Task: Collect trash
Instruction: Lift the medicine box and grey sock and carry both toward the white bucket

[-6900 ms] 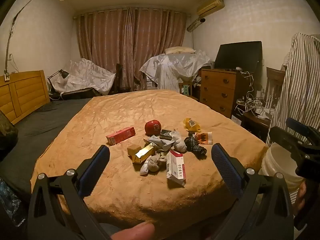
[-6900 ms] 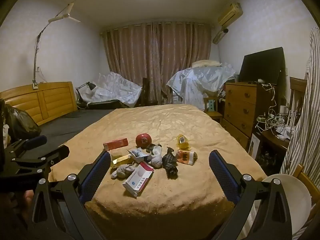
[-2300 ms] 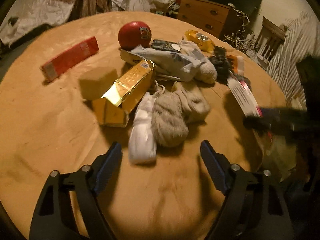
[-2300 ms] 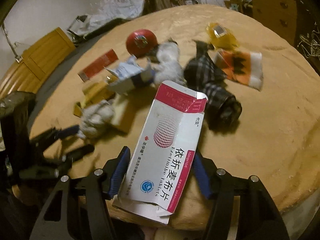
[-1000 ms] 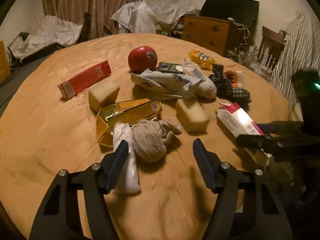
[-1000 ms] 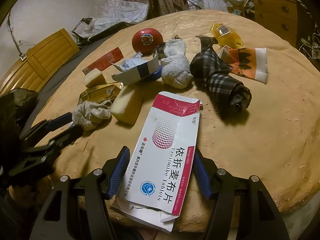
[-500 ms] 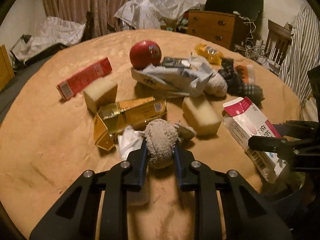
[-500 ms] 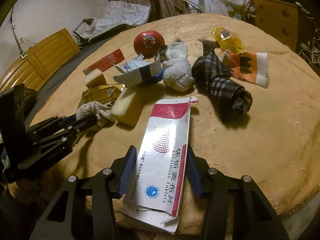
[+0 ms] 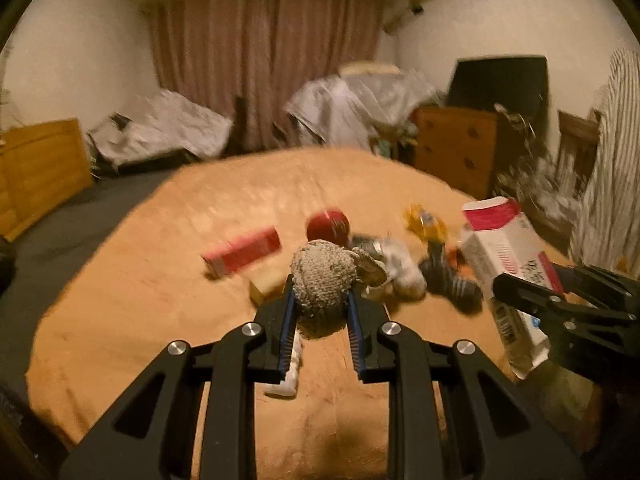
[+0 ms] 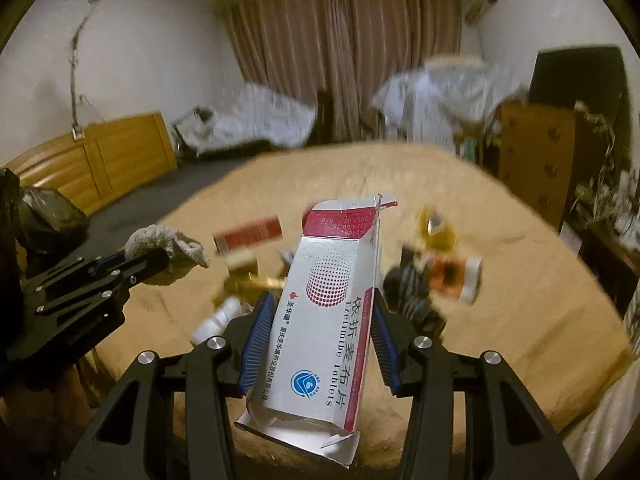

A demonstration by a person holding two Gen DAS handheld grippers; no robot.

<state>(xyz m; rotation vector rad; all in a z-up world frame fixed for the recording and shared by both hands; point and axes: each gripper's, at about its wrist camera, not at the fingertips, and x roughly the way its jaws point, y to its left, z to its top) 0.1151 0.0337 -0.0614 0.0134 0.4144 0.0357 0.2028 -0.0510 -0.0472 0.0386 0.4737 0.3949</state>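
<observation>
While left hand-held gripper (image 9: 320, 300) clamps sock (image 9: 323, 276), right hand-held gripper (image 10: 320, 312) clamps carton (image 10: 332, 312).

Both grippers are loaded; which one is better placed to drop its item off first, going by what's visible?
Probably the left gripper: it holds the sock and a black bag sits on its side. The right gripper grips the tablet box, with no container in view.
</observation>
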